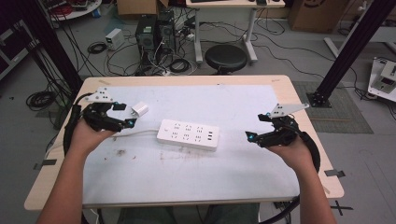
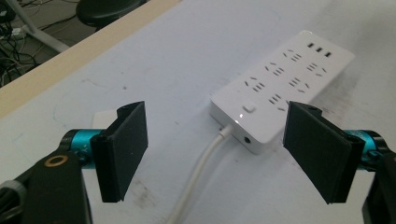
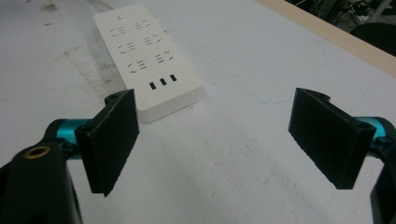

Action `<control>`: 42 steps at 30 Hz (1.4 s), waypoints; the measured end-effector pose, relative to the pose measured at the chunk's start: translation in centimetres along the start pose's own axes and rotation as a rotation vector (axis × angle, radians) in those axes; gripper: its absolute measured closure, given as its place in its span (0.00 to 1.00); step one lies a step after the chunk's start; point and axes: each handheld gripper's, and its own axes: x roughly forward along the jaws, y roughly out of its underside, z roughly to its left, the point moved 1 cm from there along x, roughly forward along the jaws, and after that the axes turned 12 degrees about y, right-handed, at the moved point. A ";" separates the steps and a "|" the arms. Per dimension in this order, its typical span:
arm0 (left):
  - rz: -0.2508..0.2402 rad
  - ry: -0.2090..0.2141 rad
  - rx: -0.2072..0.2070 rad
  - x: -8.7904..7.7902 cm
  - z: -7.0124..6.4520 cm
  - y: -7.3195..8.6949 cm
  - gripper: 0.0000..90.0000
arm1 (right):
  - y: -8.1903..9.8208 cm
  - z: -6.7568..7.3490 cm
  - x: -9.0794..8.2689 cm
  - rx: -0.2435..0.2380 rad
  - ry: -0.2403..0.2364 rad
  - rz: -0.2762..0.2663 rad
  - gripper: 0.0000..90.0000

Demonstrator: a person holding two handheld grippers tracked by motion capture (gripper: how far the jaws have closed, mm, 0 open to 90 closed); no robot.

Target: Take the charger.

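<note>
My left gripper (image 1: pixel 122 122): jaws spread wide, nothing held, hovering just off the cable end of the flat white plastic power strip (image 1: pixel 188 134).
My right gripper (image 1: pixel 252 137): jaws also wide apart, empty, further from the strip's USB end.
Strip's long axis: runs between my grippers.
White cube charger (image 1: pixel 139 110): beyond the left gripper, beside the strip's cable end.
Nearer hand: left, I judge.

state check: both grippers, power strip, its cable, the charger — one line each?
left gripper: open, holding nothing
right gripper: open, holding nothing
power strip: flat on the table, sockets up, all sockets free
strip cable: attached at the strip's end, lying on the table
white charger: loose on the table, not plugged in
</note>
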 end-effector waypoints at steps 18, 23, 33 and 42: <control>0.129 -0.089 -0.102 6.4 8.1 0.5 0.25 | 0.9 0.3 0.9 0.014 -0.022 0.021 0.18; 0.154 -0.094 -0.135 7.7 9.4 1.7 0.25 | 1.1 0.1 0.8 0.021 -0.011 0.017 0.18; 0.183 -0.098 -0.184 9.1 10.7 3.3 0.24 | 0.9 0.5 1.1 0.027 -0.003 0.025 0.18; 0.212 -0.096 -0.197 9.9 11.1 4.0 0.24 | 0.7 0.5 1.2 0.033 -0.006 0.032 0.18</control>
